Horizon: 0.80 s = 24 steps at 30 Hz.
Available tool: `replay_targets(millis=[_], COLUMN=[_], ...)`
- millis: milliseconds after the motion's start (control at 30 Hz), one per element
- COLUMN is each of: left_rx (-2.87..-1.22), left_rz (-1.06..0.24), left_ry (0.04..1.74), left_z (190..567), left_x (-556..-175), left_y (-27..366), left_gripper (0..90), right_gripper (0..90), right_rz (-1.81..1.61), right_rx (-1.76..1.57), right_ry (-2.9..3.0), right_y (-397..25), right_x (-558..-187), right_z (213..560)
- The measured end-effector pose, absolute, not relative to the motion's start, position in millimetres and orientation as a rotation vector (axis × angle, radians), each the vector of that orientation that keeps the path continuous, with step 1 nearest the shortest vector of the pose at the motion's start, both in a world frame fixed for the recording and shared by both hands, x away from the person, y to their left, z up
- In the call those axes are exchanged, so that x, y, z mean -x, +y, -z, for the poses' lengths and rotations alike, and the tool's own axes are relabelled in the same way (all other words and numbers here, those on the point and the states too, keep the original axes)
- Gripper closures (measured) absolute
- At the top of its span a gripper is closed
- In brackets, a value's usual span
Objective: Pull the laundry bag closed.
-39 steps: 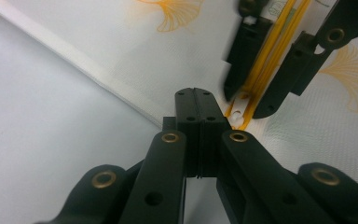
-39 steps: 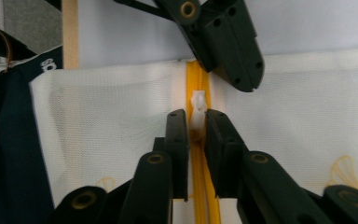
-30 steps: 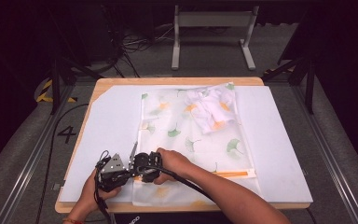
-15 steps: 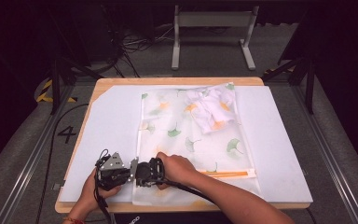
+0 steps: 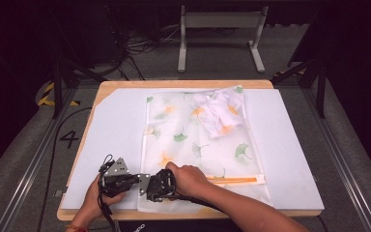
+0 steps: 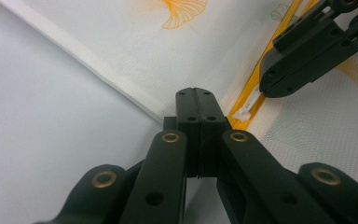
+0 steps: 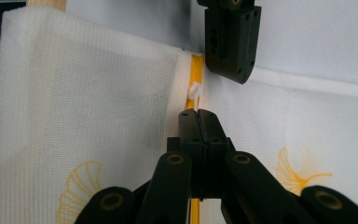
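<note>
A white mesh bag [image 5: 198,140] printed with ginkgo leaves lies flat on the table, with a white garment [image 5: 220,113] inside its far right part. Its orange zipper [image 5: 232,180] runs along the near edge. My left gripper [image 5: 142,182] is shut on the bag's near left corner [image 6: 168,100], at the zipper's end. My right gripper [image 5: 150,187] meets it tip to tip, shut on the white zipper pull [image 7: 195,91]. The pull [image 6: 243,113] also shows beside the left jaws. The right gripper [image 6: 266,88] and the left gripper [image 7: 240,74] each appear in the other's view.
A white sheet [image 5: 111,125] covers the wooden table [image 5: 183,84]. The bag's near flap hangs toward the table's front edge [image 5: 140,215]. A metal stand [image 5: 220,34] and cables lie on the floor beyond the table.
Both grippers have drifted a little toward the table's front edge, still together at the bag's near left corner. The bag and garment have stayed put.
</note>
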State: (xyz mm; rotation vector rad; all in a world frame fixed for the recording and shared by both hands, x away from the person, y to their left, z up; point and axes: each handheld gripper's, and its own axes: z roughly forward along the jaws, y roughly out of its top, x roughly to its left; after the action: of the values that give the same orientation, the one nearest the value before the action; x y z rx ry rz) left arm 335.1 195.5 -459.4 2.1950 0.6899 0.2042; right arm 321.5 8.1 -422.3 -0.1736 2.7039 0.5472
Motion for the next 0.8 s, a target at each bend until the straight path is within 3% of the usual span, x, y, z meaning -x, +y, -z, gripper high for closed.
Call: replay_targets(millis=[300, 333, 433, 633, 800], left_rx=[-2.196, -2.192, -2.193, -2.164, -2.097], left_rz=[-0.213, -0.217, -0.234, -0.260, -0.256], left_ry=[0.685, 0.685, 0.675, 0.679, 0.647], left_z=[459.3, 459.5, 458.9, 455.9, 449.4], left_x=[-334.5, -333.5, -331.6, -321.9, -304.8], left_y=[195.5, 195.2, 195.4, 204.4, 214.6], left_gripper=[90.0, 90.0, 90.0, 90.0, 90.0], right_gripper=[89.8, 82.2, 72.6, 79.6, 75.8], right_rz=[-0.495, -0.504, -0.558, -0.736, -0.855], right_rx=[0.165, 0.164, 0.117, 0.019, -0.089], right_ry=[2.745, 2.739, 2.811, 2.848, 2.896], right_y=[14.3, 13.9, 12.9, 12.6, 13.4], right_x=[-328.9, -329.2, -338.5, -357.3, -372.2], right_z=[423.6, 422.4, 419.6, 415.0, 418.9])
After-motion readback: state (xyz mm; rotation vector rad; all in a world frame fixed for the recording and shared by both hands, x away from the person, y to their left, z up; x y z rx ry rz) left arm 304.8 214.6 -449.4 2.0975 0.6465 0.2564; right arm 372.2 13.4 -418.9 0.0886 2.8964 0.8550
